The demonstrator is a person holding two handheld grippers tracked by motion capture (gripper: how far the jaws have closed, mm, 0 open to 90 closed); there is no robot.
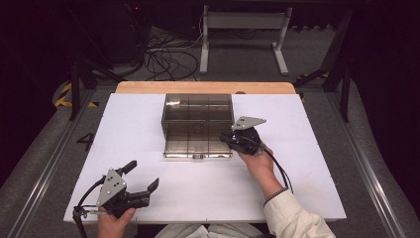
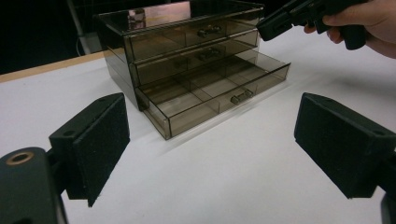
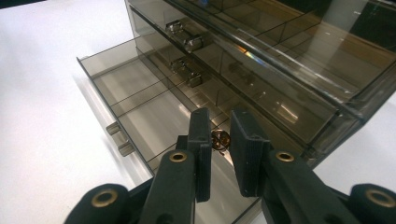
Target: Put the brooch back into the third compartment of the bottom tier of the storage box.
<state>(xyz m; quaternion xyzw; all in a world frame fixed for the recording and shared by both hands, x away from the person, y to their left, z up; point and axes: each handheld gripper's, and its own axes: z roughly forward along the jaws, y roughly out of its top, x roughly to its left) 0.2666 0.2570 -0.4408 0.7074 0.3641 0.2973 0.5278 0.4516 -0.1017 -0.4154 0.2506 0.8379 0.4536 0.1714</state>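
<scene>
A smoky clear drawer unit (image 1: 197, 119) with three drawers sits on the white worktop (image 1: 277, 183), toward its far middle. Its bottom drawer (image 2: 215, 95) is pulled out toward you. Your right tongs (image 3: 219, 140) hang over that open drawer's right end, nearly closed, with a small gold-coloured ring (image 3: 220, 139) pinched between the pads. Your left tongs (image 1: 143, 176) rest released near the worktop's front left, jaws spread wide and well apart from the unit.
</scene>
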